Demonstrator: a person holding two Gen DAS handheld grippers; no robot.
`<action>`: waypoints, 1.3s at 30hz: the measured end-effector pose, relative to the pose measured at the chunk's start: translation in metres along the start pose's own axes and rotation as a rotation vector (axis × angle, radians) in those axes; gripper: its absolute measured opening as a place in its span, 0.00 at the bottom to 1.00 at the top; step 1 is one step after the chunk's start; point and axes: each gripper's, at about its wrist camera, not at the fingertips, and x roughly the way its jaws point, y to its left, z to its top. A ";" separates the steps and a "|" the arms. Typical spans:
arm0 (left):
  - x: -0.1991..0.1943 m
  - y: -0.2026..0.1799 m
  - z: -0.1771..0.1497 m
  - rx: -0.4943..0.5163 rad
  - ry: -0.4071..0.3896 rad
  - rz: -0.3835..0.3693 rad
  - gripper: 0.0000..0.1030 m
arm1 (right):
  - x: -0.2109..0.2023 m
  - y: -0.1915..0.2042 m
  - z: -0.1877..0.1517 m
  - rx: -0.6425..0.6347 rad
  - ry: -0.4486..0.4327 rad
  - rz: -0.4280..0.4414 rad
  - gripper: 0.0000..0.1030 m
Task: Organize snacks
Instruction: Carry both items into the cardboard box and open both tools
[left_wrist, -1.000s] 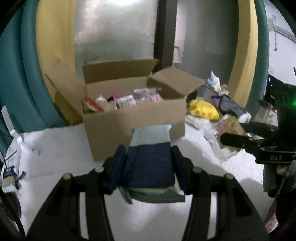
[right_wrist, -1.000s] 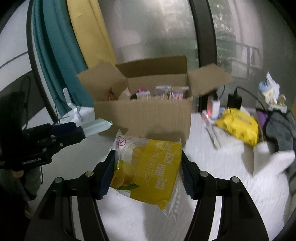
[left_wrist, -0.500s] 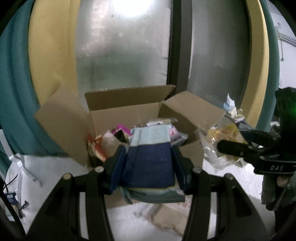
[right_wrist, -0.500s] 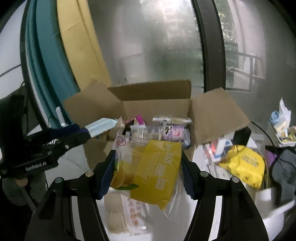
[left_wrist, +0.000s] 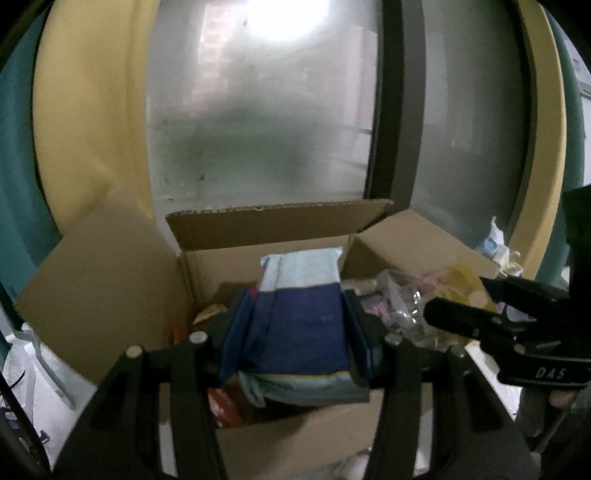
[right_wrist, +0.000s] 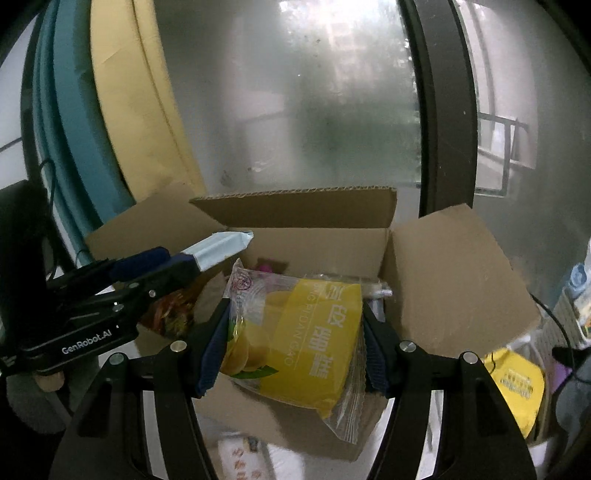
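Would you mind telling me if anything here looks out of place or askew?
One snack packet lies outside the cardboard box, on the surface by its front wall, while other snacks sit inside. Nothing looks spilled or damaged.

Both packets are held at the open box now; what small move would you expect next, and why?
Probably a short lowering into the cardboard box, then release. The left hand-held gripper clamps the blue packet and the right hand-held gripper the yellow snack bag, both over the opening with flaps spread, not yet down among the snacks inside.
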 end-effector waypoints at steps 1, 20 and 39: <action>0.005 0.001 0.000 0.001 0.007 0.000 0.50 | 0.003 -0.001 0.002 -0.003 -0.002 -0.002 0.65; 0.068 -0.005 -0.003 0.012 0.124 0.068 0.50 | 0.055 -0.021 0.001 0.026 0.040 -0.031 0.66; -0.005 -0.008 -0.002 0.003 0.048 0.093 0.62 | 0.012 0.002 -0.001 -0.009 -0.010 -0.083 0.83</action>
